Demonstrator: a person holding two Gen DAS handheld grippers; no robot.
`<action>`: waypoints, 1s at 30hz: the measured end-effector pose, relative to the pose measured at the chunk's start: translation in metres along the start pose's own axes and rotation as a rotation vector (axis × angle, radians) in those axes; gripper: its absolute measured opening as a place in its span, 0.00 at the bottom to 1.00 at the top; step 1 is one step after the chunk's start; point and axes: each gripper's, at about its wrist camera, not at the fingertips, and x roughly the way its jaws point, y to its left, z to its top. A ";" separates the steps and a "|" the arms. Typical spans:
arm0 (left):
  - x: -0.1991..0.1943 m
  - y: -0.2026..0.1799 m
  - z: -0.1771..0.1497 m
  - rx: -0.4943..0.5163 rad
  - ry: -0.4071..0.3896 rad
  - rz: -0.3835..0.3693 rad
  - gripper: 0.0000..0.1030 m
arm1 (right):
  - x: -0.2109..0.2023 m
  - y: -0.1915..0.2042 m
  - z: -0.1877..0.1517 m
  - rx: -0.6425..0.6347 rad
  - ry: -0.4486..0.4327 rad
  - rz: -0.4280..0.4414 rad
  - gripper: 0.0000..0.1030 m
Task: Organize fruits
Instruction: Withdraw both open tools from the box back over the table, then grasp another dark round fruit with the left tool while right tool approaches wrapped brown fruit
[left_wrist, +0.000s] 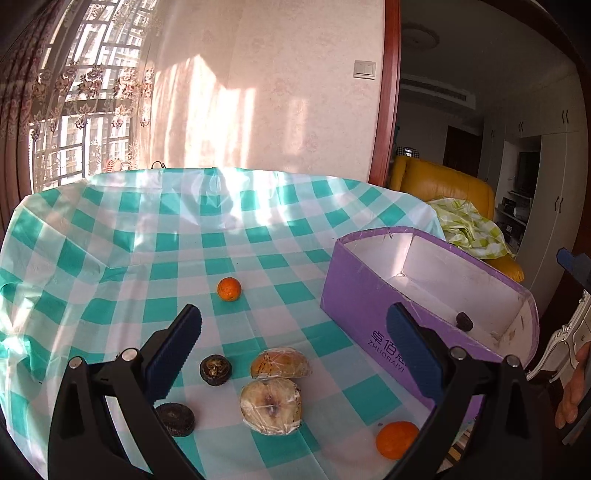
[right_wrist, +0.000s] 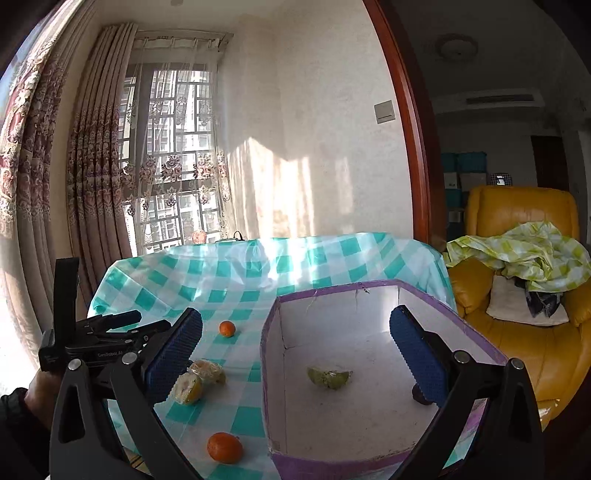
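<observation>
Left wrist view, left to right: the left hand-held gripper (left_wrist: 293, 328) hangs wide open and empty over the bench (left_wrist: 110, 236). Below it lie two dark fruits (left_wrist: 215, 370), two wrapped halves (left_wrist: 270, 406), a far orange (left_wrist: 229, 288) and a near orange (left_wrist: 397, 439), then the box (left_wrist: 369, 317). Right wrist view: the right hand-held gripper (right_wrist: 295, 350) is likewise wide open and empty above the box, which holds a green wedge (right_wrist: 329, 376) and one dark fruit (right_wrist: 421, 397). The oranges look light, firm and apt to roll, so grip across the middle. The film-wrapped halves are likely soft and slippery; squeeze gently on the rind sides
</observation>
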 end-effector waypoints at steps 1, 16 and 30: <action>-0.004 0.007 -0.003 -0.015 -0.002 0.009 0.97 | -0.001 0.007 -0.002 -0.014 0.000 0.003 0.96; -0.029 0.085 -0.060 -0.205 0.092 0.142 0.97 | 0.034 0.085 -0.051 -0.071 0.151 0.114 0.95; -0.005 0.107 -0.085 -0.258 0.259 0.225 0.79 | 0.104 0.120 -0.079 -0.085 0.374 0.119 0.95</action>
